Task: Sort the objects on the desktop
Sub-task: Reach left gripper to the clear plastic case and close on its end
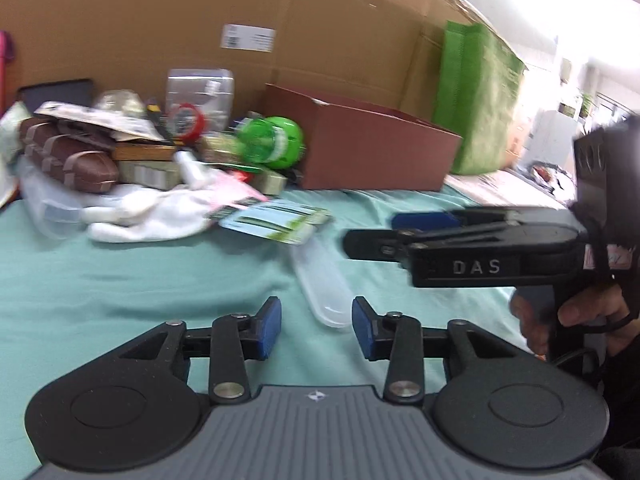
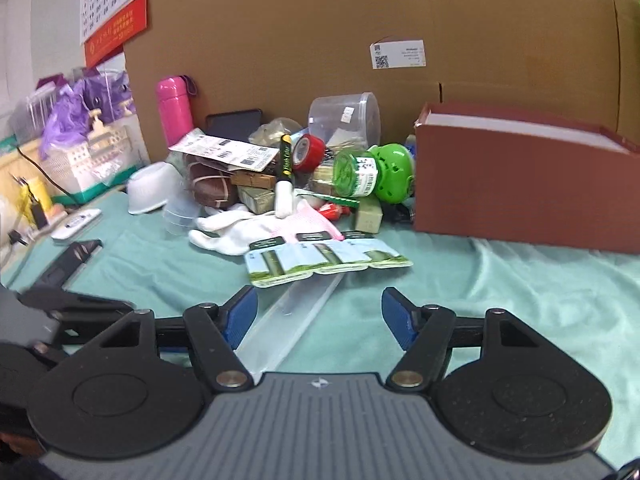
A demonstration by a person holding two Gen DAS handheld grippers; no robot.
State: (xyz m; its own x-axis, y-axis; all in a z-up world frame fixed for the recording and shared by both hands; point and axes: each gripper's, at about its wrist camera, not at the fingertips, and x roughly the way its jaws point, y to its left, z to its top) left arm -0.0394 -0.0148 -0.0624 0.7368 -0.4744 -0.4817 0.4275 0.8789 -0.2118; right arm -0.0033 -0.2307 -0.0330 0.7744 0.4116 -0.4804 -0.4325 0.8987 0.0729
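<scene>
Ahead of the left gripper (image 1: 316, 328), whose blue-padded jaws stand apart and empty, a clear oblong plastic lid (image 1: 322, 284) lies on the teal cloth (image 1: 120, 280). From the right wrist, the right gripper (image 2: 319, 316) is likewise spread and empty, the same lid (image 2: 288, 320) running between its fingers toward green-printed blister cards (image 2: 324, 260).

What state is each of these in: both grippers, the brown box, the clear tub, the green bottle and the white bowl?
left gripper: open, holding nothing
right gripper: open, holding nothing
brown box: open at the top
clear tub: lying on its side atop the pile
green bottle: lying on its side
white bowl: upside down
</scene>
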